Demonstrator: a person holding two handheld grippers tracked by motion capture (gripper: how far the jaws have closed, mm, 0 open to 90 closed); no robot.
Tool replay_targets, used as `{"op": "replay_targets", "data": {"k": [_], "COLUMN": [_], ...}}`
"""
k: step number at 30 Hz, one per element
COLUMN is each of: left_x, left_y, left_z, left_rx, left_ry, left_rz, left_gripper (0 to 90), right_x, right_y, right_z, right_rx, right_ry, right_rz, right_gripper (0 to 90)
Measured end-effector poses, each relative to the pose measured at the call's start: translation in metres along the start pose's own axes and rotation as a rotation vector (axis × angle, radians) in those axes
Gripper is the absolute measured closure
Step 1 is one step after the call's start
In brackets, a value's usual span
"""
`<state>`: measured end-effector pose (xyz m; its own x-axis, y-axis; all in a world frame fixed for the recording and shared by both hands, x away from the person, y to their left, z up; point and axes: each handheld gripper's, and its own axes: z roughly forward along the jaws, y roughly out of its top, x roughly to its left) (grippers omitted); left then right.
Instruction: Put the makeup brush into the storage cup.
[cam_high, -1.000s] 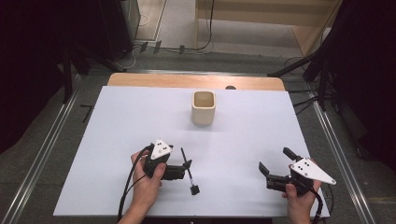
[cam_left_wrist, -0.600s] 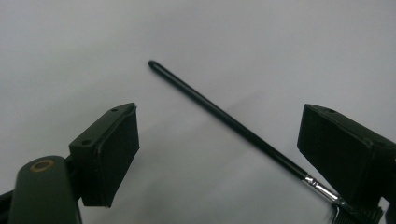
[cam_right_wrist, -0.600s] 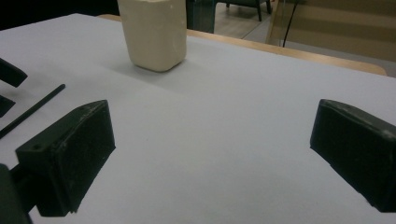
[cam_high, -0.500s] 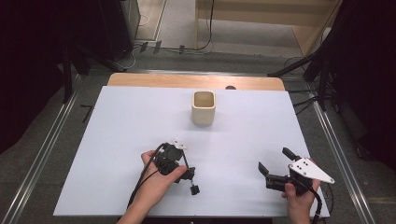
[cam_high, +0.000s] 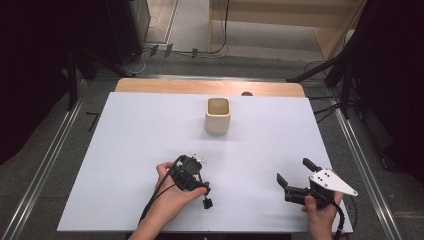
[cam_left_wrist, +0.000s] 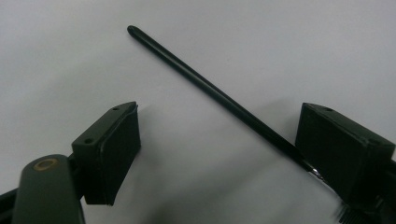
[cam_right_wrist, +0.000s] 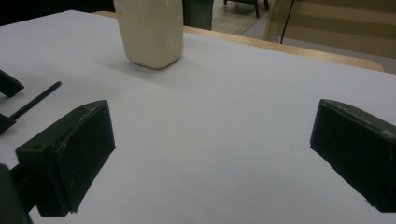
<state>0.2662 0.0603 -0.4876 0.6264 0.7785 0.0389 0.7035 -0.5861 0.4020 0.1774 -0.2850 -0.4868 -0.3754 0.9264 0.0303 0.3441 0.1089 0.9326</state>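
A thin black brush lies on the white table; its small dark head (cam_high: 207, 202) pokes out below my left hand. In the left gripper view its long handle (cam_left_wrist: 187, 70) runs diagonally between the jaws, and its metal collar (cam_left_wrist: 315, 172) lies against the base of the right jaw. My left gripper (cam_high: 192, 175) (cam_left_wrist: 219, 116) is tipped down over the brush, open and not touching the handle. A cream square cup (cam_high: 218, 116) (cam_right_wrist: 149, 28) stands upright at the far middle. My right gripper (cam_high: 292, 171) (cam_right_wrist: 212, 107) hovers open near the front right with nothing in it.
The white table sheet (cam_high: 125, 150) has a wooden strip (cam_high: 200, 86) along its far edge. Metal rails (cam_high: 55, 145) run along both sides. Black stands and cables (cam_high: 340, 70) sit on the floor behind. The brush handle's tip (cam_right_wrist: 37, 100) shows left of the right gripper.
My left gripper has shifted right and tipped downward over the brush, so the handle now lies between its open jaws. The right gripper has stayed put.
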Motion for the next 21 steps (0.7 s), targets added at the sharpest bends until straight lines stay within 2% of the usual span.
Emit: {"op": "replay_targets", "data": {"k": [2, 4, 6, 9, 13, 17, 19, 20, 21], "left_x": [0.002, 0.004, 0.008, 0.015, 0.023, 0.03, 0.029, 0.026, 0.026], "left_y": [0.0, 0.0, 0.0, 0.0, 0.0, -0.002, -0.001, 0.0, 0.0], "left_z": [-0.003, -0.006, -0.009, -0.011, -0.013, -0.013, -0.013, -0.012, -0.012], "left_rx": [0.003, 0.017, 0.027, 0.049, 0.094, 0.101, 0.104, 0.116, 0.116], "left_ry": [-0.013, -0.03, -0.038, -0.054, -0.082, -0.111, -0.104, -0.078, -0.078], "left_rz": [0.023, 0.048, 0.049, 0.048, 0.04, 0.034, 0.019, -0.003, -0.003], "left_gripper": [24.6, 36.5, 52.6, 66.9, 79.1, 86.2, 86.1, 85.9, 85.7], "right_x": [0.0, 0.0, 0.0, 0.0, 0.0, 0.001, 0.002, 0.002, 0.002], "right_y": [0.0, 0.0, 0.0, 0.0, -0.001, -0.001, -0.001, -0.001, -0.001], "right_z": [0.0, 0.0, 0.0, 0.0, 0.001, 0.002, 0.003, 0.003, 0.003], "right_rx": [-0.001, 0.0, -0.005, -0.002, 0.003, 0.008, 0.01, 0.012, 0.012], "right_ry": [-0.001, -0.002, 0.003, -0.002, -0.002, 0.0, 0.001, 0.001, 0.001], "right_rz": [0.001, 0.002, -0.002, -0.002, 0.001, -0.001, -0.003, 0.0, 0.0], "right_gripper": [0.3, 0.3, 0.3, 0.3, 0.3, 0.3, 0.3, 0.3, 0.3]}}
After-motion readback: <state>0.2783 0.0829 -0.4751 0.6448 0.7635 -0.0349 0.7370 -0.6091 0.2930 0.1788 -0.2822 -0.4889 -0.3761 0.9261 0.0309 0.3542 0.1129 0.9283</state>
